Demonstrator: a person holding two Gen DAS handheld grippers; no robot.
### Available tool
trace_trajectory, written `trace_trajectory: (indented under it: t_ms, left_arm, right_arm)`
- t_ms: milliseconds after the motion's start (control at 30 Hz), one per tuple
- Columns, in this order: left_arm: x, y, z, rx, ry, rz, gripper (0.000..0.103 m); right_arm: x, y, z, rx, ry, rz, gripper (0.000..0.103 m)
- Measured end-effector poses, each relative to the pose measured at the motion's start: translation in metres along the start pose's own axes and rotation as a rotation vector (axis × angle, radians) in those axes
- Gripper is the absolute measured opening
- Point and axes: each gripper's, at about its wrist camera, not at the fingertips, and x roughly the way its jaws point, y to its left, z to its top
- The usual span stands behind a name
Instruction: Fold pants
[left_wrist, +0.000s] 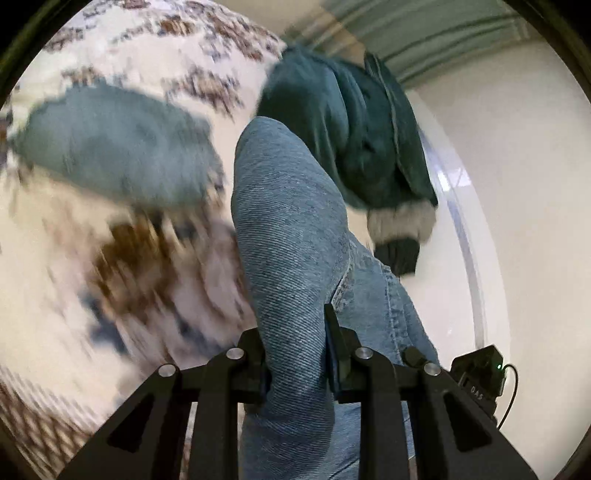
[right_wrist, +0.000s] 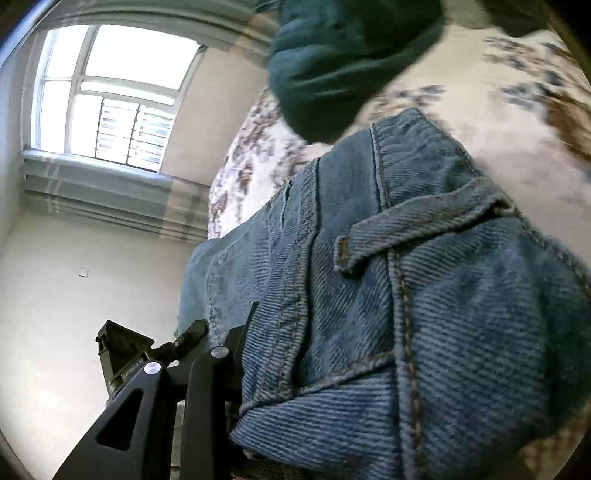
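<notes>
Denim of the faded blue jeans (left_wrist: 291, 229) is clamped in my left gripper (left_wrist: 297, 365) and apparently my half-hidden right gripper (right_wrist: 236, 354), lifted above the floral patterned bedspread (left_wrist: 110, 258), so next I lay them flat to fold.

Patterned bedspread (left_wrist: 122, 48); dark green garment (left_wrist: 332, 110); window (right_wrist: 110, 92); white wall (left_wrist: 535, 221).

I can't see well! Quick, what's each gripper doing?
Left gripper: shut on the jeans.
Right gripper: mostly hidden by denim; cannot tell.
</notes>
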Motion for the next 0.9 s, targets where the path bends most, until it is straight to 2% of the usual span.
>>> trace_trajectory:
  t_ms: [67, 133, 267, 367, 467, 500, 567, 633, 667, 733, 833, 867, 900]
  left_arm:
    - [-0.016, 0.03, 0.058, -0.01, -0.027, 0.002, 0.02]
    - [-0.024, 0.055, 0.098, -0.007, -0.046, 0.013, 0.02]
    - [-0.025, 0.118, 0.183, 0.022, -0.087, 0.062, 0.02]
    - [-0.01, 0.17, 0.225, 0.009, -0.093, 0.108, 0.02]
    - [0.015, 0.224, 0.245, -0.016, -0.055, 0.168, 0.021]
    - [0.023, 0.238, 0.248, -0.019, -0.032, 0.192, 0.021]
    - [0.041, 0.265, 0.244, -0.006, 0.02, 0.229, 0.025]
    - [0.041, 0.278, 0.236, 0.003, 0.028, 0.235, 0.029]
    - [0.039, 0.284, 0.232, -0.006, 0.021, 0.23, 0.032]
    - [0.036, 0.294, 0.228, -0.03, 0.012, 0.219, 0.034]
    - [0.029, 0.298, 0.221, -0.038, 0.005, 0.218, 0.042]
    - [0.029, 0.299, 0.217, -0.038, 0.012, 0.22, 0.043]
    - [0.026, 0.299, 0.215, -0.036, 0.017, 0.224, 0.044]
  right_arm:
    - [0.056, 0.034, 0.015, -0.003, -0.008, 0.024, 0.034]
    - [0.114, 0.06, 0.029, -0.01, -0.014, 0.051, 0.034]
    - [0.22, 0.08, 0.047, -0.017, -0.014, 0.087, 0.034]
    - [0.298, 0.078, 0.053, -0.002, 0.014, 0.064, 0.034]
    - [0.352, 0.061, 0.046, 0.015, 0.069, -0.023, 0.035]
    - [0.362, 0.057, 0.043, 0.019, 0.089, -0.057, 0.037]
    - [0.37, 0.047, 0.037, 0.004, 0.125, -0.119, 0.049]
    - [0.362, 0.039, 0.033, -0.01, 0.139, -0.15, 0.052]
    - [0.353, 0.031, 0.029, -0.014, 0.142, -0.164, 0.057]
    - [0.335, 0.023, 0.025, -0.052, 0.152, -0.224, 0.059]
    - [0.321, 0.019, 0.019, -0.127, 0.167, -0.347, 0.062]
    - [0.323, 0.024, 0.019, -0.164, 0.168, -0.425, 0.066]
    - [0.32, 0.025, 0.02, -0.185, 0.162, -0.468, 0.067]
